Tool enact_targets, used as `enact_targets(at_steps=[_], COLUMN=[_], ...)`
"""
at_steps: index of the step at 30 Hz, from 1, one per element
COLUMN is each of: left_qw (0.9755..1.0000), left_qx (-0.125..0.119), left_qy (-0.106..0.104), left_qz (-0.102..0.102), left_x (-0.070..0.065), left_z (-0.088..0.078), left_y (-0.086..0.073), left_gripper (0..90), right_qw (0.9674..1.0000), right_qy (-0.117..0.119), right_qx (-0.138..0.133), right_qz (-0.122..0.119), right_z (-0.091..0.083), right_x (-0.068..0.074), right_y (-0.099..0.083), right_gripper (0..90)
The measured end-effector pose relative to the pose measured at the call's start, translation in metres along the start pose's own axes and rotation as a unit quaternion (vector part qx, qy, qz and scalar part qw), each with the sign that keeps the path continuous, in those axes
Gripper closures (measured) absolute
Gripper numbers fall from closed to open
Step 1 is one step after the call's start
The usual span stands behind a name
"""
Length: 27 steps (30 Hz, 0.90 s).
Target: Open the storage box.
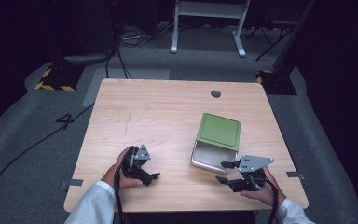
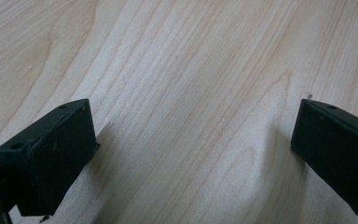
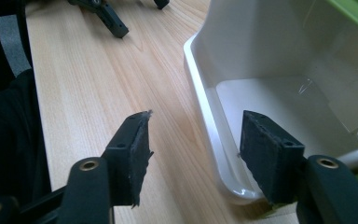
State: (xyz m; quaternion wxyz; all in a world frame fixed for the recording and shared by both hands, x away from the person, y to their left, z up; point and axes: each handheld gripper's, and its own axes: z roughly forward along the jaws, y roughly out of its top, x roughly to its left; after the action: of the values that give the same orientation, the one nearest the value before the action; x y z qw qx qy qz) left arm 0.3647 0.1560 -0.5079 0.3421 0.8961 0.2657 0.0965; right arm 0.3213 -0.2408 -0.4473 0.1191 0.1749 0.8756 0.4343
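At the near edge of the wooden table (image 1: 135,107) the person's two hands come in from the bottom of the high view, each with a gripper. The right gripper (image 1: 227,172) sits at the near right, pointing left and slightly away, just at the near corner of the white box (image 1: 209,157). In the right gripper view its jaws straddle the box's near wall (image 3: 205,116): one pad stands outside over the wood, the other inside over the white floor, with clear gaps on both sides, so the gripper is released and grasps nothing, though the wall lies between the pads. The left gripper (image 1: 150,170) rests at the near left, well apart from the box, pointing right toward it; in the left gripper view its jaws stand wide over bare wood, released and empty. The box lies on the right half of the table, near the front, its long axis running from near-left to far-right, slightly tilted against the table edge. Its open end faces near, toward the right gripper. A green lid (image 1: 219,131) covers the far part of the box, slid away so the near strip of the white interior shows. Farther off, a small round hole (image 1: 216,94) sits near the table's far edge.
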Motion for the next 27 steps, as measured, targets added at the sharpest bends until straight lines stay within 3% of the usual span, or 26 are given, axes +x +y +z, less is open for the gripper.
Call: enact_targets(at_steps=[14, 22, 27], left_qw=[1.0, 1.0, 1.0], left_qx=[0.0, 0.0, 0.0], left_qy=[0.0, 0.0, 0.0], left_qz=[0.0, 0.0, 0.0], left_x=[0.0, 0.0, 0.0], left_z=[0.0, 0.0, 0.0], left_y=[0.0, 0.0, 0.0], left_gripper=[0.1, 0.1, 0.1], right_qw=[0.9998, 0.9993, 0.999], right_qy=[-0.012, -0.025, -0.029], right_qx=[0.017, 0.027, 0.033], right_qz=[-0.007, -0.006, -0.008], right_z=[0.015, 0.02, 0.019], right_x=[-0.004, -0.007, -0.007], right_y=[0.004, 0.007, 0.007], right_gripper=[56.4, 56.1, 60.8])
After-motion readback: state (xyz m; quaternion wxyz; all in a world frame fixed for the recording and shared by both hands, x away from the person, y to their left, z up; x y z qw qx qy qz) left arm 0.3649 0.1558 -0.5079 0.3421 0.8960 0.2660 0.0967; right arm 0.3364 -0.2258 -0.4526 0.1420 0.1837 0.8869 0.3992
